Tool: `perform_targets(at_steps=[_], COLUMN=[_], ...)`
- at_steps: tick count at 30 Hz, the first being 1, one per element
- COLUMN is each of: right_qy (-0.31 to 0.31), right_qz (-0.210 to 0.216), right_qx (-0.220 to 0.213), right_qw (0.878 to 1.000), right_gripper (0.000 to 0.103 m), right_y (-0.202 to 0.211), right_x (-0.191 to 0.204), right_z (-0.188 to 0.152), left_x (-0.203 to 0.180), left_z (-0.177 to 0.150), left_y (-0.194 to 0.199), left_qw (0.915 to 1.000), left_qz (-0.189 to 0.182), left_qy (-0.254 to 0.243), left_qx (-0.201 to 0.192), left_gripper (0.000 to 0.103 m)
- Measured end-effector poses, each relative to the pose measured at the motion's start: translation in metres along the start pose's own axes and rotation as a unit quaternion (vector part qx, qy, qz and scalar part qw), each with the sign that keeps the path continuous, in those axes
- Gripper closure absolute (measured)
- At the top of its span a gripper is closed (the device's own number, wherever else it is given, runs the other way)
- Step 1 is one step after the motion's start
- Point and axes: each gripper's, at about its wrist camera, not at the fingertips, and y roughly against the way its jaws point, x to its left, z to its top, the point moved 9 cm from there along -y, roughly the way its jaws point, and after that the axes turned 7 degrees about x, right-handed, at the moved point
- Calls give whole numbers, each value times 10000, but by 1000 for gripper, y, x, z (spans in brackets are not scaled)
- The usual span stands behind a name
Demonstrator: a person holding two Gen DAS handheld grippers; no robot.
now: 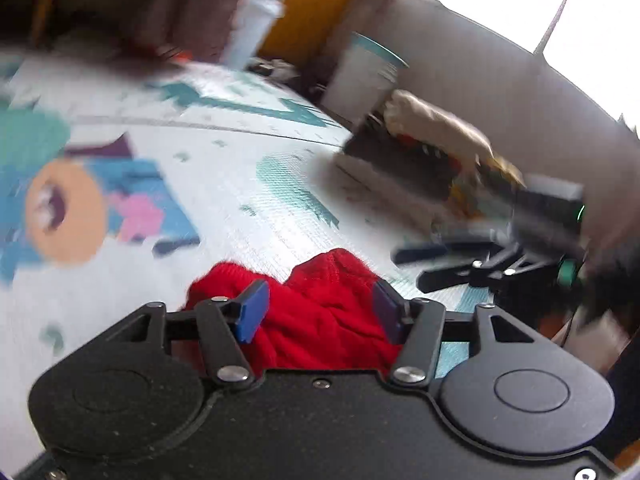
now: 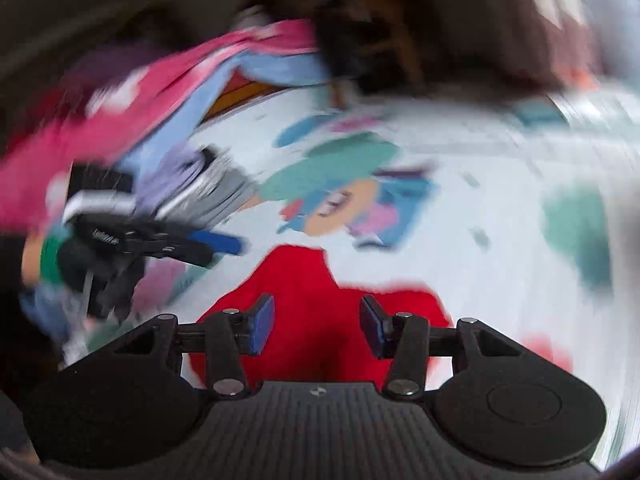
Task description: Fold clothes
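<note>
Red cloth [image 1: 320,312] is lying bunched on the mat [image 1: 240,200], at 6 o'clock in both views. Left claw [image 1: 316,312] and right claw [image 2: 316,324] are both spread wide, holding nothing. Each should be pinching 1 corner, then pulling flat.

Right hand-held gripper [image 2: 316,326], jaws apart, above a red garment [image 2: 304,280] on the patterned play mat [image 2: 480,240]; left hand-held gripper [image 2: 216,246] beside a clothes pile [image 2: 120,104].

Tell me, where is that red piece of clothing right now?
The red garment lies bunched on the patterned play mat, low in both wrist views, directly ahead of each gripper's open jaws, below the cartoon figure.
</note>
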Motion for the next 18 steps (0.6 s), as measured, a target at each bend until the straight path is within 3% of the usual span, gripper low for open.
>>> perform_targets(at_steps=[2,4,6,11,14,18], right_qy=[482,221,76,244,576,697], right_qz=[-132,-146,-107,-280,-359,-276], right_qx=[324,581,400,374,122,239], right_qw=[9982,9980,9991,9986,9976,9969], right_gripper=[43,42,42,40,32,26], right_y=[-24,-39,-38,-24,-10,-25], right_x=[1,-18,-27,-13,-6,-7], right_z=[-7,-38,-51,-37,-27,-16], left_x=[7,7,8,4,-4,-5], left_z=[-22,-39,-40,-26,-1,-8], left_y=[-27,-36,-37,-21,-4,-22], left_qw=[9989,9991,9990,9973,9967,9920], left_qz=[73,50,31,132,169,193], left_qy=[-159,-316,-361,-633,-790,-1213], left_qx=[427,287,263,337,-31,277], left_gripper=[45,45,44,44,37,34])
